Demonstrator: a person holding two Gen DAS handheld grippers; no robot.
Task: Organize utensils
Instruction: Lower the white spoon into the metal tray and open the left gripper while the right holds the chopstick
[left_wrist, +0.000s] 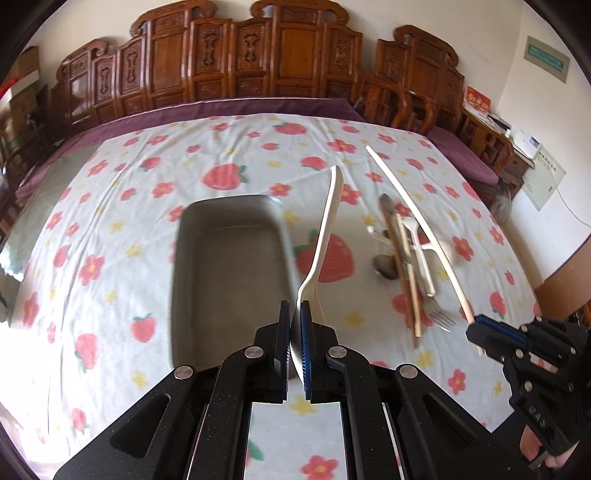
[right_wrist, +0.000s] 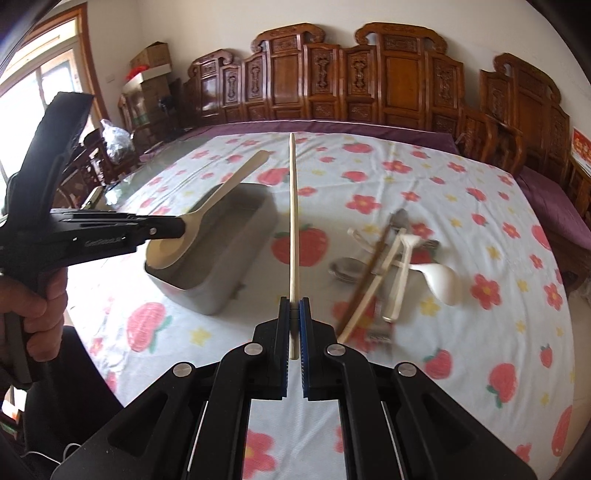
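Nearest the left wrist camera, the left gripper (left_wrist: 295, 314) has its blue-padded jaws pinched on the bowl of a cream plastic spoon (left_wrist: 327, 225), whose handle rises away toward the far side of the table. Just left of that spoon sits a grey rectangular tray (left_wrist: 177, 266) on the strawberry-and-flower tablecloth (left_wrist: 110, 206); seen from the right wrist camera, the spoon's bowl hangs over the tray's near left corner. To the right, the right gripper (left_wrist: 474, 326) is clamped on the near end of a single pale chopstick (left_wrist: 413, 218), which slants up and away above the cloth. In the right wrist view the same chopstick (right_wrist: 293, 225) stands almost straight ahead between the closed pads, its far tip reaching toward the purple edge of the table. Right of the tray, and well apart from it, a loose pile of utensils (left_wrist: 406, 254) lies on the cloth: a metal spoon, a metal fork with its tines toward the near side, a brown chopstick, a pale chopstick and white plastic pieces, crossed over one another. Carved wooden chairs (left_wrist: 258, 62) line the far side of the table. A bare hand (right_wrist: 40, 314) grips the handle of the left gripper.
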